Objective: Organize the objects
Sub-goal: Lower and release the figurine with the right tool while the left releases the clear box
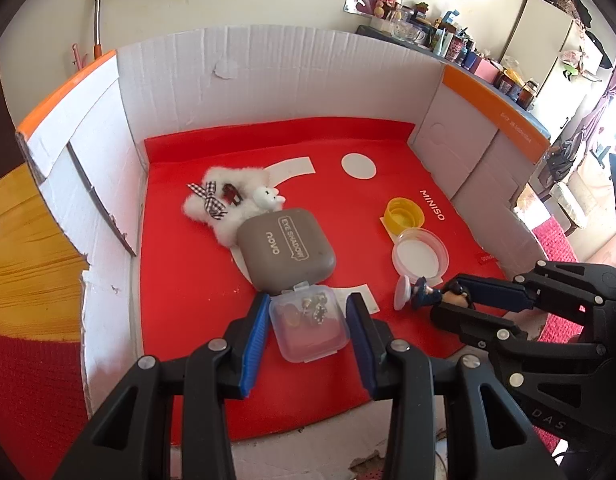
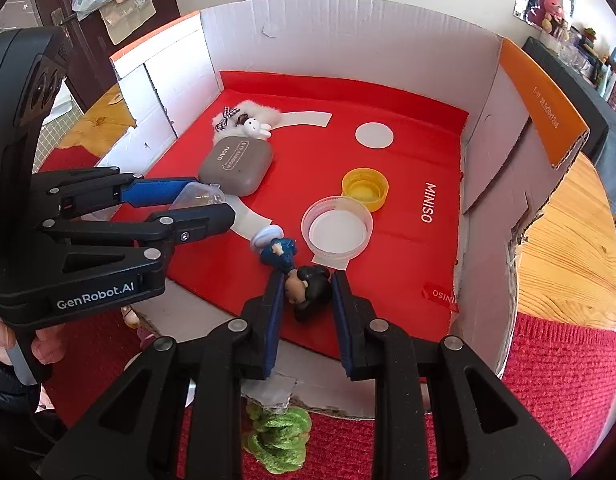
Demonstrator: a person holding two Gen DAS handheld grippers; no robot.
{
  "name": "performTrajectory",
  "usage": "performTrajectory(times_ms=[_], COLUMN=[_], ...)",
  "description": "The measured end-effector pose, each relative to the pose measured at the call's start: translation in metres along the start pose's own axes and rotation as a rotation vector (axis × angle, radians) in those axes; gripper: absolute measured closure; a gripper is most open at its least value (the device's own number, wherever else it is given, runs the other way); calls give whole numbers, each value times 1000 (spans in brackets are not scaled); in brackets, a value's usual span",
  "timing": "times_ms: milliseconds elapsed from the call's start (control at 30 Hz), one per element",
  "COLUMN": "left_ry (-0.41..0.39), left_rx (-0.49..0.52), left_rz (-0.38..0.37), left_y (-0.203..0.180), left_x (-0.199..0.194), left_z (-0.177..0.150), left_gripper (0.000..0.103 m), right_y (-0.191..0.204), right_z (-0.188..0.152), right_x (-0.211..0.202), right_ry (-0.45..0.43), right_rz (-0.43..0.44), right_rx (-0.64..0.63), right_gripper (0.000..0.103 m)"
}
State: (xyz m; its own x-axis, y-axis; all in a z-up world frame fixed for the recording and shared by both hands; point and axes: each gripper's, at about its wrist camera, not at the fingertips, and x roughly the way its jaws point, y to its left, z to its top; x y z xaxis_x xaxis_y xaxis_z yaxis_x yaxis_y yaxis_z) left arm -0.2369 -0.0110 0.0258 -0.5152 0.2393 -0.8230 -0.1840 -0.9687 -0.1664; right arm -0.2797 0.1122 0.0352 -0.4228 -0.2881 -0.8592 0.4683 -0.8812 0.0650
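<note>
Left fingers [image 1: 308, 328] grip clear box [image 1: 308, 326] | box wall [image 1: 107, 200] near | red mat [image 1: 348, 200] open beyond

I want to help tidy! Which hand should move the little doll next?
Probably the right. The right gripper is already shut on the doll by its head, while the left gripper is busy holding the clear plastic box.

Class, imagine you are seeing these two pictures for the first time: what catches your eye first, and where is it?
First, the bright red mat lining the white cardboard box. Near its front edge, the left gripper clamps a small clear plastic case, and beside it the right gripper grips a little figurine by its dark-haired head. Behind them lie a grey eyeshadow case and a fluffy white toy.
</note>
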Motion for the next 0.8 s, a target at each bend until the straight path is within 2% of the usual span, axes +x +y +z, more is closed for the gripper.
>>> performTrajectory(times_ms=[133,233,800], left_ry=[1,2,2], left_rx=[-4,-1,-5], left_rz=[-2,1,1], left_y=[1,1,1], left_x=[-1,-1,-2], left_z=[-1,-2,-2], left_gripper=[62,62,62], right_y=[-5,-7,-13], right_z=[2,2,10], right_x=[-1,0,11], right_ry=[-20,-26,-41], right_rz=[-15,-80,-98], right_rx=[31,33,55], right_gripper=[81,81,80])
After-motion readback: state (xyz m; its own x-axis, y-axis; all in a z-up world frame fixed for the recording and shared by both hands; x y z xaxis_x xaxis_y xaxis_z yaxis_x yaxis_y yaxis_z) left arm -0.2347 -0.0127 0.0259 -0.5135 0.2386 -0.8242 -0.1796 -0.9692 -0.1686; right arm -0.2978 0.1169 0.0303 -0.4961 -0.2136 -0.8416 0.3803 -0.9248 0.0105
